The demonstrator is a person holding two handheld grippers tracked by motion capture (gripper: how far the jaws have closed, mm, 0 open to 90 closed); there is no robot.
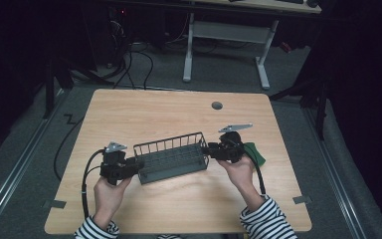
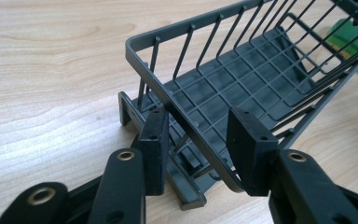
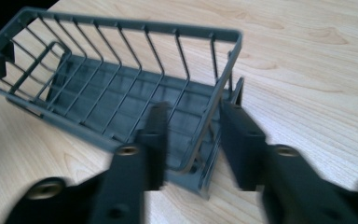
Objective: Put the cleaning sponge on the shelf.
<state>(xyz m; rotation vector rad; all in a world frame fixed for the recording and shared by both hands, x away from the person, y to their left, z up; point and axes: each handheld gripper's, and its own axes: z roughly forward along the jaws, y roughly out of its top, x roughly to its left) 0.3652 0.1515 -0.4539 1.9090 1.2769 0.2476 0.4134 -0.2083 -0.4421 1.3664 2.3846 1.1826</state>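
**Op 1:** Dark room behind; pale wood table (image 1: 129, 114) fills mid-frame of the high view, with a white-legged desk (image 1: 226, 30) at the upper centre. I see the grey wire basket (image 1: 171, 157) lying just below the middle of the table, long axis running left to right.

**Op 2:** Confirmed. Hand pose, my reading: both forearms in striped sleeves enter from the bottom edge. I note the left hand (image 1: 108, 191) under the left gripper (image 1: 138, 166) at the basket's left end, and the right hand (image 1: 239, 169) under the right gripper (image 1: 206, 150) at its right end. Both grippers point inward, roughly level, toward each other.

**Op 1:** Jaw state. In the left gripper view the jaws straddle the basket's end rim (image 2: 186, 126) with daylight on both sides of it; I log them as parted, not pressing. The right gripper view is blurred, but I read the same there: the end wall (image 3: 219, 102) stands between the jaws with a gap on each side.

**Op 2:** Agreed, nothing clamped.

**Op 1:** View differences: I can make out the floor grid (image 2: 242, 79) of the basket from the gripper views. A green item (image 1: 254, 152) sits by the right hand in the high view and peeks in at the upper right of the left gripper view.
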